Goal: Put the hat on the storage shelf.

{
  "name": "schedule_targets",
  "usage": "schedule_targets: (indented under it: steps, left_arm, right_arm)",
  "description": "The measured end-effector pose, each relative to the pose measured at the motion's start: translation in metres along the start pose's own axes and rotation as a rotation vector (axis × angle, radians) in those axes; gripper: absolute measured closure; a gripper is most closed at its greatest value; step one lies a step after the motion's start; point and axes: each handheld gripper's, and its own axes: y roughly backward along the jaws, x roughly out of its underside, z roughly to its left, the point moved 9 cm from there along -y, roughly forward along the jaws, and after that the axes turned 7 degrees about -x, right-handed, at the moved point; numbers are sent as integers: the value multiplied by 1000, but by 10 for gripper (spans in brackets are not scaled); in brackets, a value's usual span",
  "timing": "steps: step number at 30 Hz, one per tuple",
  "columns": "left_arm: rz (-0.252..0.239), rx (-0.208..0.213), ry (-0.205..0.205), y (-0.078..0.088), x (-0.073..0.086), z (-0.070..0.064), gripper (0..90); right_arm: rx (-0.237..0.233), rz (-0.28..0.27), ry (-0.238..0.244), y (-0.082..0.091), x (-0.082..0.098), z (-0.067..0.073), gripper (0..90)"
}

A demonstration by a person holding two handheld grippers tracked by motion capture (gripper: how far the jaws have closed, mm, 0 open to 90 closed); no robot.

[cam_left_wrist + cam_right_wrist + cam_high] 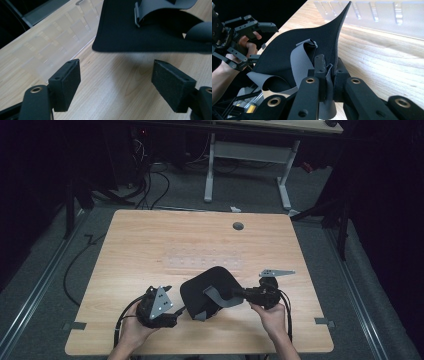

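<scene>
Right claw [329,72] pinches the black pad [207,287] lower centre of frame, lifted off the worktop [150,245]; left claw [116,82] spread (nothing between) should regrip the near edge squarely.

Black pad [212,287] with grey strap [220,297]; one edge lifted off table.

- The left hand [131,327] comes in from the bottom edge and grips the left tongs [116,85] from behind, low over the counter.
- The left tongs' jaws stand wide apart with nothing between them.
- The right hand [270,316] holds the right tongs [331,67], jaws pinched together on a black pad with a grey strap [322,42].
</scene>
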Motion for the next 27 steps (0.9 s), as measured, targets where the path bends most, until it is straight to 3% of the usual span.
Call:
schedule_targets:
  steps: [10, 16, 18, 27]
  left_arm:
    - [5, 38, -47, -3, 3, -17, 249]
    - [15, 32, -78, -5, 4, -21, 274]
    - [17, 53, -86, -3, 4, -24, 354]
    - [37, 65, -99, -5, 6, -28, 489]
  right_arm:
    - [-16, 33, -26, -8, -1, 3, 853]
    - [-5, 41, -28, -9, -3, 4, 853]
    - [-9, 39, -34, -8, -4, 5, 852]
    - [-24, 39, -30, -14, -7, 11, 851]
